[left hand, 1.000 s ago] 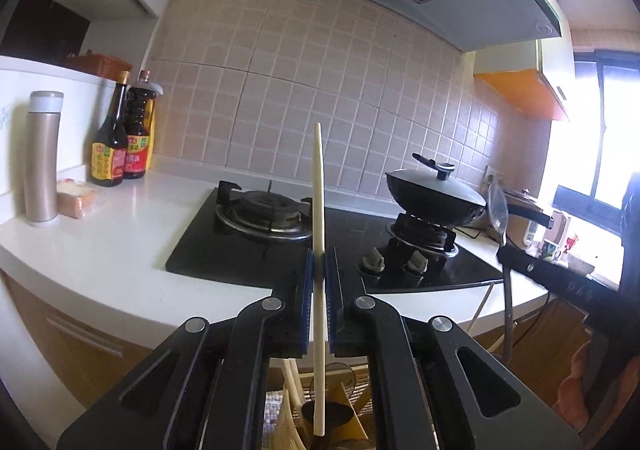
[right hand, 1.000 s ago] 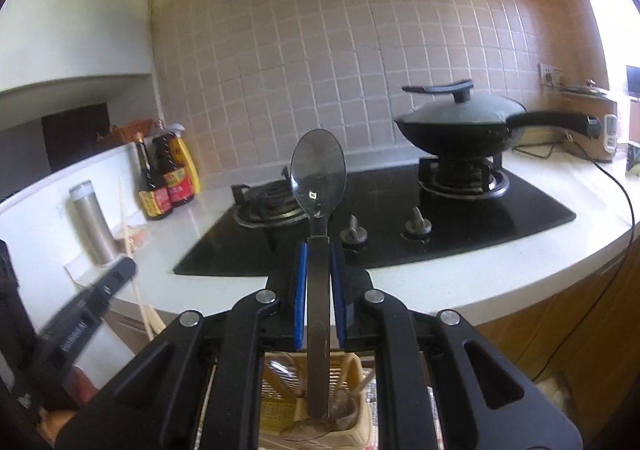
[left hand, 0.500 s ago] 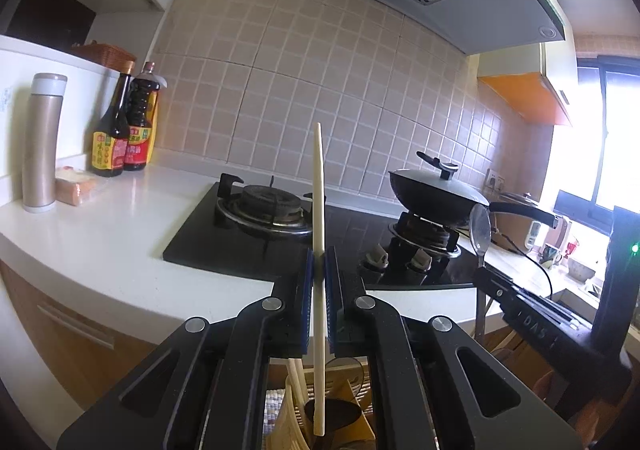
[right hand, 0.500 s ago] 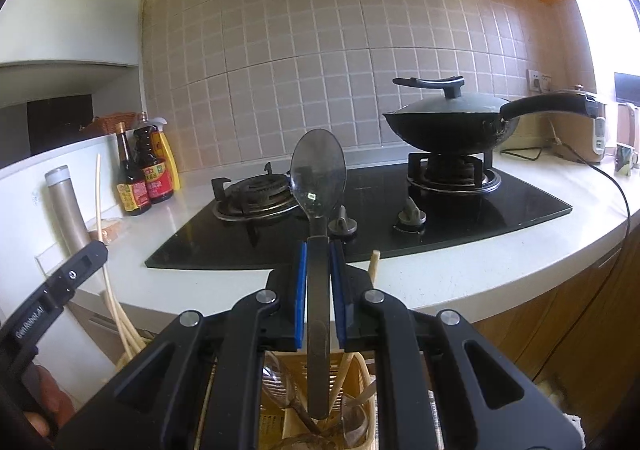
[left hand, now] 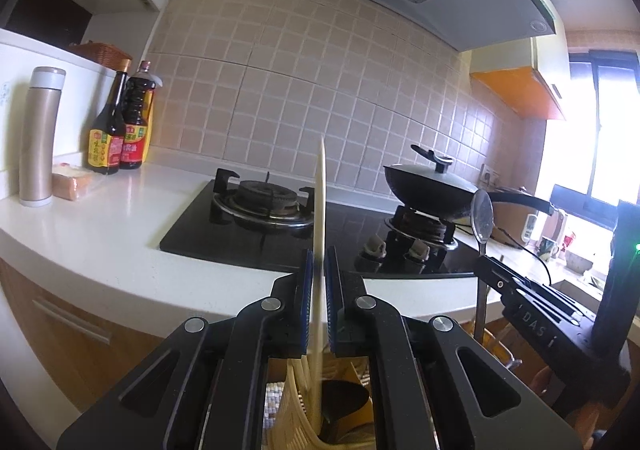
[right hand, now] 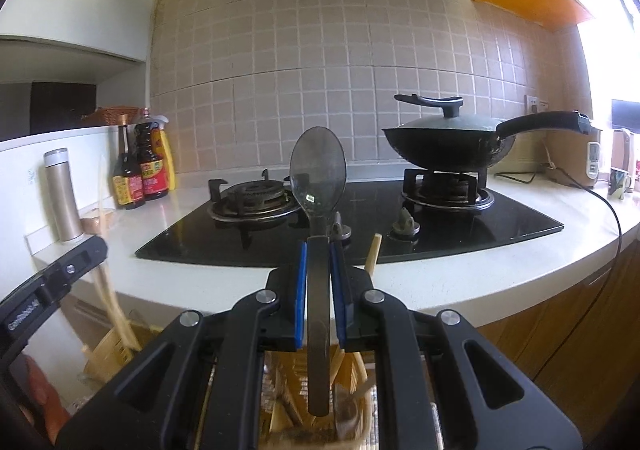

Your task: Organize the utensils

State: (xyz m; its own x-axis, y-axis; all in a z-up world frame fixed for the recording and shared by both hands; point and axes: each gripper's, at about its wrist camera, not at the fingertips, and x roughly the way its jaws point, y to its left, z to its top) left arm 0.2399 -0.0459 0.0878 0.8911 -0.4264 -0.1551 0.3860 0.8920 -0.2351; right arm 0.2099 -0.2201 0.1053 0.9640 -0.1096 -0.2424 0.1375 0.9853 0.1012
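A pale chopstick [left hand: 320, 210] stands upright between the blue pads of my left gripper [left hand: 318, 282]. Those jaws are opening, and the chopstick looks blurred and is slipping down into a woven utensil holder [left hand: 294, 410] right below. My right gripper [right hand: 319, 270] is shut on the handle of a metal spoon [right hand: 318, 174], bowl upward, over the same woven holder [right hand: 360, 374]. Another chopstick [right hand: 373, 252] pokes up from the holder beside the right finger. The left wrist view shows the right gripper [left hand: 484, 262] with its spoon [left hand: 481, 214] at the right. The right wrist view shows the left gripper [right hand: 90, 250] at the left.
A white counter [left hand: 100, 238] carries a black gas hob [right hand: 360, 222] with a lidded wok [right hand: 444, 146] on the right burner. A steel flask [left hand: 42, 134] and sauce bottles [left hand: 120, 126] stand at the left. Appliances and a cable [right hand: 608, 206] sit at the right.
Both grippers have sunk towards the woven holder. The chopstick has slid a little lower between the left pads and is now blurred. The spoon stays gripped as before.
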